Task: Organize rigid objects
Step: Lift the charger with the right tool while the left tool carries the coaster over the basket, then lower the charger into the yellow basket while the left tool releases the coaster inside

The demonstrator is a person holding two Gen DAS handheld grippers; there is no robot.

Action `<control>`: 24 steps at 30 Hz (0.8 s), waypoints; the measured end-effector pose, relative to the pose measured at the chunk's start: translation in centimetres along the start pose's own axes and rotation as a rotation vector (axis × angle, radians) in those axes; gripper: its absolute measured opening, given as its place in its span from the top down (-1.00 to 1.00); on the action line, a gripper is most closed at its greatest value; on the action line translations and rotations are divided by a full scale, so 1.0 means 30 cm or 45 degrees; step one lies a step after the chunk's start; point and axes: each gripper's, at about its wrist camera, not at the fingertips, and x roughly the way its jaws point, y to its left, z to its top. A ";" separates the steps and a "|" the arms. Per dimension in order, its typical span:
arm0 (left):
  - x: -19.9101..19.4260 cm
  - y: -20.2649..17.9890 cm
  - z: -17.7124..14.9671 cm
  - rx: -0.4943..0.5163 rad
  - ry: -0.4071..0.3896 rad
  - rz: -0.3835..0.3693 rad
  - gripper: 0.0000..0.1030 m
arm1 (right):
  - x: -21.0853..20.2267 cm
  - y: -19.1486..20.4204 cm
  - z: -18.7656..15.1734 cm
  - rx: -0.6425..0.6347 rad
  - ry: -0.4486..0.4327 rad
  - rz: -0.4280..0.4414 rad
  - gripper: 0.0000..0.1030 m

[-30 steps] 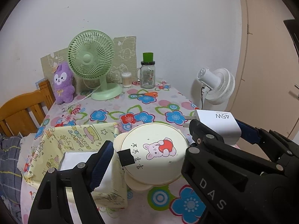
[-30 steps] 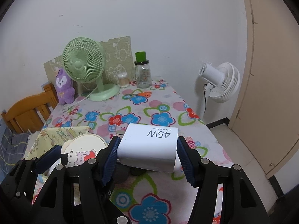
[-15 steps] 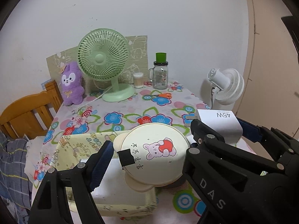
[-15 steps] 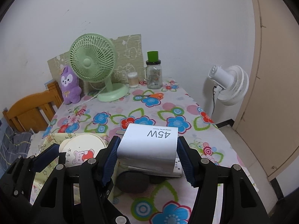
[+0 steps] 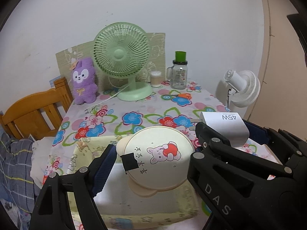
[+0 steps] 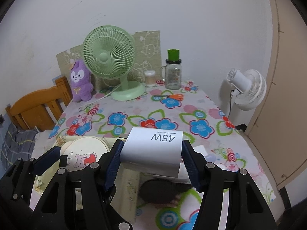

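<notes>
My left gripper [image 5: 155,141] is shut on a round cream case [image 5: 159,157] printed with a bunny. It hangs over a yellow fabric bin [image 5: 86,147] with a pale floor. My right gripper [image 6: 152,145] is shut on a white 45W charger [image 6: 153,151], its blue pads pressing both sides. In the left wrist view the charger [image 5: 224,126] sits just right of the case. Under the charger lie a dark round object [image 6: 157,191] and something white, partly hidden.
On the flowered tablecloth [image 5: 134,118] at the back stand a green fan [image 5: 122,61], a purple plush [image 5: 83,80], a small cup [image 5: 155,78] and a green-lidded glass jar [image 5: 179,72]. Orange scissors [image 5: 182,95] lie nearby. A wooden chair [image 5: 32,111] is left, a white fan [image 5: 241,88] right.
Both grippers have moved leftward over the table with their objects still held. The yellow bin has shifted from the lower left to beneath the round case.
</notes>
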 end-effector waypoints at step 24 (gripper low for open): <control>0.143 0.228 -0.015 0.008 0.140 0.019 -0.63 | 0.200 0.239 0.002 -0.054 0.125 0.062 -0.24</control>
